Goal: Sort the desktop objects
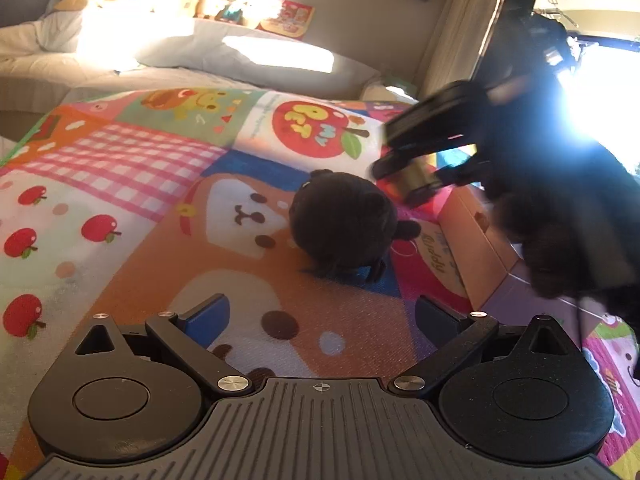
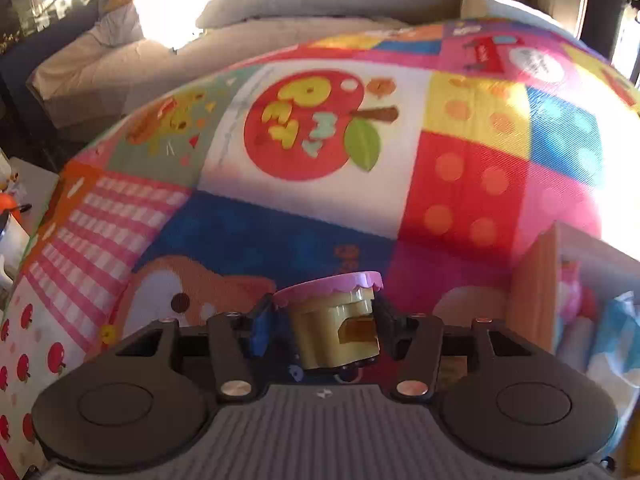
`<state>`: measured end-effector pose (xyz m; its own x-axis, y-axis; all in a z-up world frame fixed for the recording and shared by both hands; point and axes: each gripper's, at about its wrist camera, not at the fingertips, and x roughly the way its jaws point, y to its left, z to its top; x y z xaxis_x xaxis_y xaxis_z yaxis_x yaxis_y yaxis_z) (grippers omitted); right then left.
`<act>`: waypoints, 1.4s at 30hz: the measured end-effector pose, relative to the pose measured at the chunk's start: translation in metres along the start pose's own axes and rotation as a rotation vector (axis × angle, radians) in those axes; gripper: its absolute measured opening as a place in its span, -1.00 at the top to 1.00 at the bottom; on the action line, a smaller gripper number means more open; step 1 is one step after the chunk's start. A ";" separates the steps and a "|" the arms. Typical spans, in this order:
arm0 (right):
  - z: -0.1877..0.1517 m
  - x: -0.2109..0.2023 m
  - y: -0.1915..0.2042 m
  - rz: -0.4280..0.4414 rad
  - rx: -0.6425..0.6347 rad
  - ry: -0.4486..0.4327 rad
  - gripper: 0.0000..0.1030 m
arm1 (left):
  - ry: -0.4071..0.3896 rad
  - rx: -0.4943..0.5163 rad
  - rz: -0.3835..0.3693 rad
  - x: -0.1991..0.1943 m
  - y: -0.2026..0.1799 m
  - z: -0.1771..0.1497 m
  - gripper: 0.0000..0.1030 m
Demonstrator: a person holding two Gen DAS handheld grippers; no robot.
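Note:
In the right wrist view a small yellow toy jar (image 2: 336, 332) with a scalloped pink lid (image 2: 328, 285) sits between the pads of my right gripper (image 2: 323, 320), which is shut on it above the colourful patchwork mat (image 2: 280, 220). From the left wrist view the same jar (image 1: 416, 179) shows, blurred, in the right gripper (image 1: 406, 174) at the upper right. A black plush toy (image 1: 344, 224) lies on the mat just ahead of my left gripper (image 1: 322, 316), which stands open with nothing between its blue-padded fingers (image 1: 208, 316).
An open cardboard box (image 1: 472, 236) stands on the mat to the right of the plush; its wall (image 2: 532, 292) and colourful contents show at the right. A beige sofa (image 1: 240, 60) with cushions and soft toys runs behind the mat. A dark sleeve (image 1: 560, 220) reaches in from the right.

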<state>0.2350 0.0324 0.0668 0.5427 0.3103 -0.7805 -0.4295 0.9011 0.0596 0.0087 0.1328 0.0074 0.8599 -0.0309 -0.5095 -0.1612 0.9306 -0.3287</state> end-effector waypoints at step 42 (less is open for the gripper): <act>-0.284 -0.181 -0.240 -0.594 0.664 -0.328 -1.00 | -0.084 0.240 0.219 0.030 -0.094 0.034 -1.00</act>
<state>0.0344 -0.3265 0.0170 0.7597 -0.2753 -0.5891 0.4252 0.8958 0.1298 0.0658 0.0567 0.0497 0.8559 0.2003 -0.4768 -0.2367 0.9714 -0.0168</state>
